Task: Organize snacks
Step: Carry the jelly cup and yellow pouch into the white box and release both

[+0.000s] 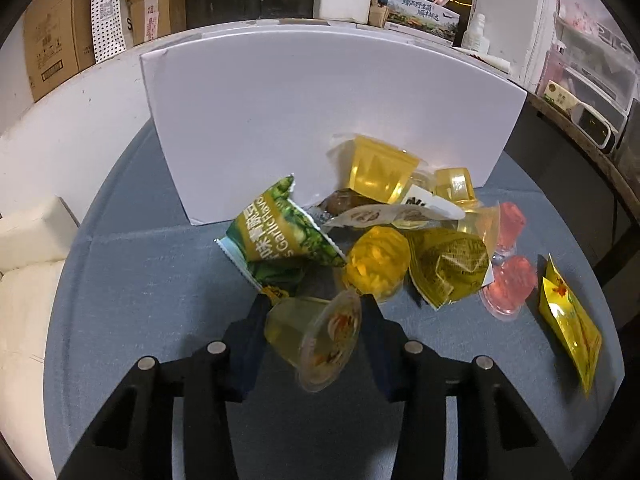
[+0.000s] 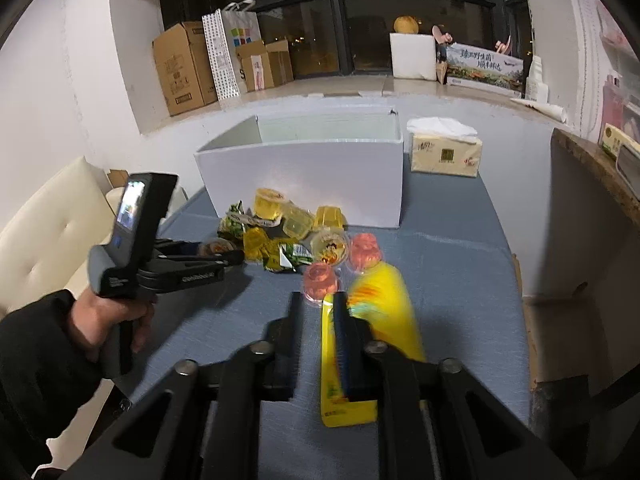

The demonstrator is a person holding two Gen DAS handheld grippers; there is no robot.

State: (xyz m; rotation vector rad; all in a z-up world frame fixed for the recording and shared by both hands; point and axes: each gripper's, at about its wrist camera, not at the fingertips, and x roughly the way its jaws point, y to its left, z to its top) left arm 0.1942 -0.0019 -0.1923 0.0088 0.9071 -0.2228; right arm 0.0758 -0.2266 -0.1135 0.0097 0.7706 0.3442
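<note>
My left gripper [image 1: 314,320] is shut on a clear yellowish jelly cup [image 1: 316,340], held tilted just above the blue tablecloth [image 1: 160,280]. Ahead lies a pile of snacks: a green garlic-pea bag [image 1: 280,236], yellow jelly cups [image 1: 378,264], pink jelly cups [image 1: 510,284] and a yellow packet [image 1: 568,316]. A white box [image 1: 320,120] stands behind the pile, and it is open-topped in the right wrist view [image 2: 304,168]. My right gripper [image 2: 318,300] is open over the cloth. The blurred yellow packet [image 2: 376,320] lies at its right finger. The left gripper [image 2: 224,258] shows there too.
A tissue pack [image 2: 444,152] sits right of the white box. A cream sofa [image 2: 52,232] is at the left. Cardboard boxes [image 2: 184,68] and a white foam box [image 2: 412,56] stand on the sill behind. A dark wooden shelf edge [image 2: 592,168] is on the right.
</note>
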